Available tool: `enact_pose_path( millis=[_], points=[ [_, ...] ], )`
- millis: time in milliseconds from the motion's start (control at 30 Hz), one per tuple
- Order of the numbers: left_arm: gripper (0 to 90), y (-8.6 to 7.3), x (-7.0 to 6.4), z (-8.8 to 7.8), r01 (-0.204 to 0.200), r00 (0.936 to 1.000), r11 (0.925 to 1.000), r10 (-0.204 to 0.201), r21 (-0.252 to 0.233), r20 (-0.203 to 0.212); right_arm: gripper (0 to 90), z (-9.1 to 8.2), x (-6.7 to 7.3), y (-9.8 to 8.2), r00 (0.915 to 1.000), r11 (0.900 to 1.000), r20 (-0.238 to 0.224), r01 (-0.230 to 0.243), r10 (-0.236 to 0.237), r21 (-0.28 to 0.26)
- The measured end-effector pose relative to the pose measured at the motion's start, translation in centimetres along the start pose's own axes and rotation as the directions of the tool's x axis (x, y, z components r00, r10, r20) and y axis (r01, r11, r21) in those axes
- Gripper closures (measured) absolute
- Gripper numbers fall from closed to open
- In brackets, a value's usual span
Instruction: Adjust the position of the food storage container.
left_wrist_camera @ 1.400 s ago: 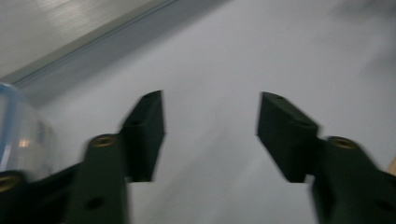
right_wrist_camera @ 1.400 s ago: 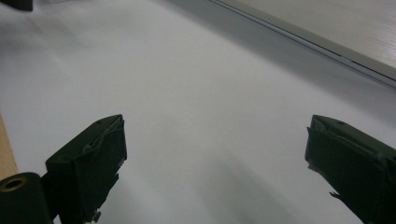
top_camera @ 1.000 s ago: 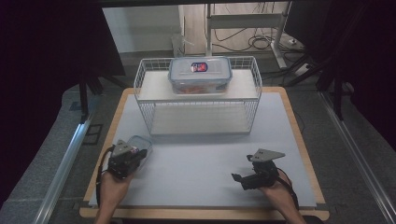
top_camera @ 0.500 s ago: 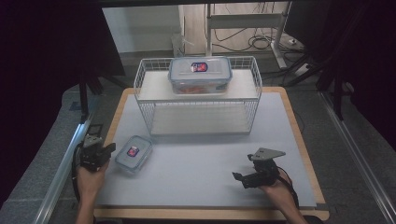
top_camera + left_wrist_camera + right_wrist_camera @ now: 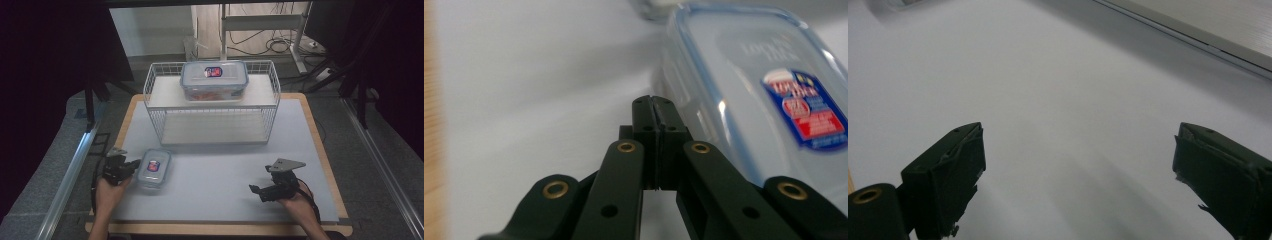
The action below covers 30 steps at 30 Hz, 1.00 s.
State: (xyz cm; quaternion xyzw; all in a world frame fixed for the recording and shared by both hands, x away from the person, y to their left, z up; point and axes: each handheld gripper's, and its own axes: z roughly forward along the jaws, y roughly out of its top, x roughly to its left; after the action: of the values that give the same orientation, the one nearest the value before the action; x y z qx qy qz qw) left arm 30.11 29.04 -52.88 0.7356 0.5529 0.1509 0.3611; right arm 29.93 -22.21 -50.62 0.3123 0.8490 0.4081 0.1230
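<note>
At about seven o'clock on the grey mat [image 5: 220, 180], the small container [image 5: 153, 167] lies flat with its lid on, just beside the left gripper [image 5: 131, 166], whose jaws are pressed together with nothing between them. Whether the jaw tips touch the box's side I cannot tell. In the left gripper view the closed jaws point past the box's near edge — the clear tub [image 5: 764, 110] sits to their right. It is a see-through plastic box with a blue seal round the lid and a red-and-blue label on top.

Judged from this, the small box is set down but not yet stowed; the wire rack [image 5: 212, 102] at twelve o'clock already carries a larger container [image 5: 214, 80] on its upper shelf, while the lower shelf looks free. The right gripper [image 5: 256, 191] rests at five o'clock, jaws wide apart — holding nothing.
</note>
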Motion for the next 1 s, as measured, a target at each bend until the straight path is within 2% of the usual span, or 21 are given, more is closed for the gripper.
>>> enact_pose_path(
  millis=[200, 267, 300, 367, 400, 433, 533, 600, 667, 800, 833, 900, 1000],
  points=[
    [89.9, 0.3, -3.0, 0.7, -0.067, 0.9967, 0.9973, 0.065, 0.029, 0.048, 6.5, 0.0, 0.0, 0.0, 1.0, 1.0, -0.002, 0.0, 0.0, 0.002],
    [89.9, 0.2, -4.2, 1.2, -0.103, 0.9931, 0.9929, 0.1, 0.059, 0.062, 6.5, 0.0, 0.0, 0.0, 1.0, 1.0, -0.002, -0.001, 0.001, 0.002],
    [89.9, 0.2, -4.2, 1.2, -0.103, 0.9931, 0.9929, 0.1, 0.059, 0.062, 6.5, 0.0, 0.0, 0.0, 1.0, 1.0, -0.002, -0.001, 0.001, 0.002],
    [89.9, 0.2, -4.9, 1.4, -0.123, 0.9902, 0.9897, 0.118, 0.072, 0.075, 6.5, 0.0, 0.0, 0.0, 1.0, 1.0, -0.001, -0.001, 0.001, 0.003],
    [89.9, 0.2, -5.5, 1.5, -0.138, 0.9865, 0.9878, 0.131, 0.072, 0.099, 6.5, 0.0, 0.0, 0.0, 1.0, 1.0, 0.0, -0.005, 0.005, 0.004],
    [89.9, 0.2, -5.5, 1.5, -0.138, 0.9865, 0.9878, 0.131, 0.072, 0.099, 6.5, 0.0, 0.0, 0.0, 1.0, 1.0, 0.0, -0.005, 0.005, 0.004],
    [89.9, 0.3, -6.7, 1.7, -0.158, 0.9813, 0.9842, 0.148, 0.08, 0.123, 6.5, 0.0, 0.0, -0.1, 1.0, 1.0, -0.002, -0.006, 0.006, 0.007],
    [89.9, 0.1, -7.8, 2.0, -0.183, 0.9752, 0.9779, 0.167, 0.102, 0.145, 6.6, 0.0, 0.0, 0.0, 1.0, 1.0, -0.002, -0.01, 0.01, 0.008],
    [89.9, -0.2, -8.4, 1.9, -0.192, 0.9728, 0.9758, 0.175, 0.105, 0.151, 6.7, 0.0, 0.0, 0.0, 1.0, 1.0, -0.001, -0.01, 0.01, 0.008],
    [89.9, -1.2, -9.7, 1.1, -0.191, 0.9669, 0.9751, 0.167, 0.112, 0.193, 6.7, -0.1, -0.1, 0.0, 0.9998, 1.0, 0.003, -0.021, 0.021, 0.002],
    [89.9, -1.2, -9.7, 1.1, -0.191, 0.9669, 0.9751, 0.167, 0.112, 0.193, 6.7, -0.1, -0.1, 0.0, 0.9998, 1.0, 0.003, -0.021, 0.021, 0.002],
    [89.9, -1.6, -10.2, 0.8, -0.2, 0.9629, 0.973, 0.173, 0.115, 0.207, 6.6, -0.1, 0.0, 0.0, 0.9995, 1.0, 0.017, -0.026, 0.026, -0.001],
    [89.9, -1.9, -10.7, 0.5, -0.207, 0.9583, 0.9717, 0.178, 0.114, 0.224, 3.5, 0.1, 0.0, -0.1, 0.9994, 0.999, 0.011, -0.033, 0.033, 0.007]
  ],
)
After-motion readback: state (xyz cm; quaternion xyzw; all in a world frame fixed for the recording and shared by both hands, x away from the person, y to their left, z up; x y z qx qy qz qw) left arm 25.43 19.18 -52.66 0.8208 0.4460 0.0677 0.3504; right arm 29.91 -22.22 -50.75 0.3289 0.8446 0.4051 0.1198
